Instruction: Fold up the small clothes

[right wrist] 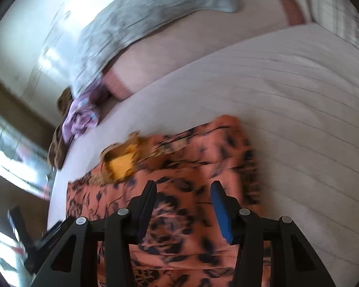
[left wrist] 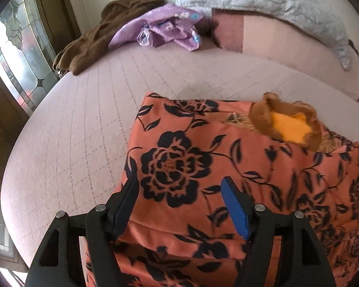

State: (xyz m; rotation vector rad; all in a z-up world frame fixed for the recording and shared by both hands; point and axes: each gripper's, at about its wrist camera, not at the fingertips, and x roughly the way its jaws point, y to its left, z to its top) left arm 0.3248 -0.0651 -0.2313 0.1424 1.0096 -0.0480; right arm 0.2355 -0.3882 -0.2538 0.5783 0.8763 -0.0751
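Note:
A salmon-orange garment with a dark flower print (left wrist: 227, 167) lies folded on the pale quilted bed (left wrist: 83, 119). A brown and yellow neck piece (left wrist: 289, 124) shows at its far edge. My left gripper (left wrist: 179, 181) hovers over the garment's near left part, jaws apart, with nothing pinched between the fingers. In the blurred right wrist view the same garment (right wrist: 203, 153) lies under my right gripper (right wrist: 184, 186). Its jaws also stand apart, with the cloth seen below the gap and neither pad pressing on it.
A brown garment (left wrist: 100, 38) and a crumpled purple garment (left wrist: 165, 28) lie at the far left of the bed. A grey quilt (left wrist: 275, 2) and a pink pillow (left wrist: 229, 31) lie at the back. A stained-glass window (left wrist: 19, 55) is at the left, beyond the bed's edge.

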